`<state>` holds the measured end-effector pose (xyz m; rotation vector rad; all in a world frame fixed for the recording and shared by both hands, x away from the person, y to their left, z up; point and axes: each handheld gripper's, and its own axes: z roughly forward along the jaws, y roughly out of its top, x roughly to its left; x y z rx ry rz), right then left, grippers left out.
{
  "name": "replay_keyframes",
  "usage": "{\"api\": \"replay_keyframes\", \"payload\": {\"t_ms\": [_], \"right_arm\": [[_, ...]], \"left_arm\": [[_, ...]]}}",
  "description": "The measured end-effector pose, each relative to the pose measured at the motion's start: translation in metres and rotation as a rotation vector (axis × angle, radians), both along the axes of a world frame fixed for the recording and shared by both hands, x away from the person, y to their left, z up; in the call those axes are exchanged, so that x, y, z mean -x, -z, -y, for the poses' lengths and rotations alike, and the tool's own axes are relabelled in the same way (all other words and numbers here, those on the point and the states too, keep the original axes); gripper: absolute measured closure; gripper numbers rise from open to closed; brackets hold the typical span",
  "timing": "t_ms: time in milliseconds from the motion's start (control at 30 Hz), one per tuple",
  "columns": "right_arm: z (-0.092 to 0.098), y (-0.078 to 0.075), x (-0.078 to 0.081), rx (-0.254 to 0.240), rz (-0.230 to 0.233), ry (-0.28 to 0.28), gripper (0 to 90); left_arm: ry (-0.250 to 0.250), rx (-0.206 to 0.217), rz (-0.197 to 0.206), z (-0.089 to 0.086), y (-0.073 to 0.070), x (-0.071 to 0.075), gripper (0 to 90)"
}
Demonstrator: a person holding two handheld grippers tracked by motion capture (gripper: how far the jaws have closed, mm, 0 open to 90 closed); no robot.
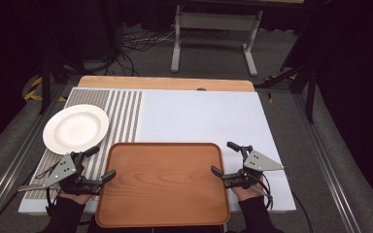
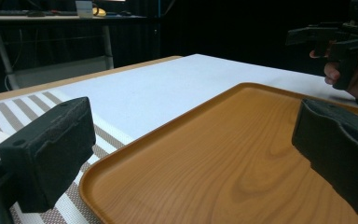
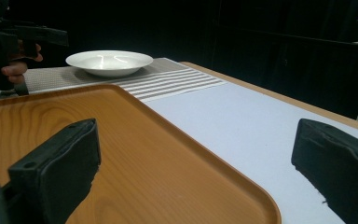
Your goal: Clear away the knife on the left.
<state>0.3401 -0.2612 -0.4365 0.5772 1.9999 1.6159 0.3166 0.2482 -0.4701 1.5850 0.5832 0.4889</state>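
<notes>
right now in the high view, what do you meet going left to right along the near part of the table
left gripper → wooden tray → right gripper. The white plate lies farther back, above the left gripper, so it is left out of the row.

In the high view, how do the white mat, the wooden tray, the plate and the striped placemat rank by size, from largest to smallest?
1. White mat
2. Wooden tray
3. Striped placemat, though the plate and tray cover part of it, so its rank is less sure
4. Plate
</notes>
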Motion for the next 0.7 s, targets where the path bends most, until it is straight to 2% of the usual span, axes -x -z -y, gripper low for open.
{"api": "replay_keyframes", "payload": {"t_ms": [267, 467, 500, 567, 700], "right_arm": [[0.000, -0.001, 0.001, -0.002, 0.000, -0.006, 1.5], [0.000, -0.001, 0.001, -0.004, -0.004, -0.009, 1.6], [0.000, -0.001, 0.001, -0.004, -0.004, -0.009, 1.6], [0.000, 0.000, 0.000, 0.000, -0.012, -0.010, 1.6], [0.001, -0.001, 0.001, -0.002, -0.010, -0.010, 1.7]], "left_arm": [[0.017, -0.010, -0.002, 0.001, -0.002, 0.001, 1.1], [0.026, -0.023, -0.020, 0.001, -0.004, 0.000, 3.9], [0.039, -0.035, -0.038, 0.002, -0.006, 0.001, 3.9], [0.059, -0.076, -0.049, 0.003, -0.010, 0.001, 5.2], [0.078, -0.107, -0.055, -0.002, -0.016, 0.000, 5.7]]}}
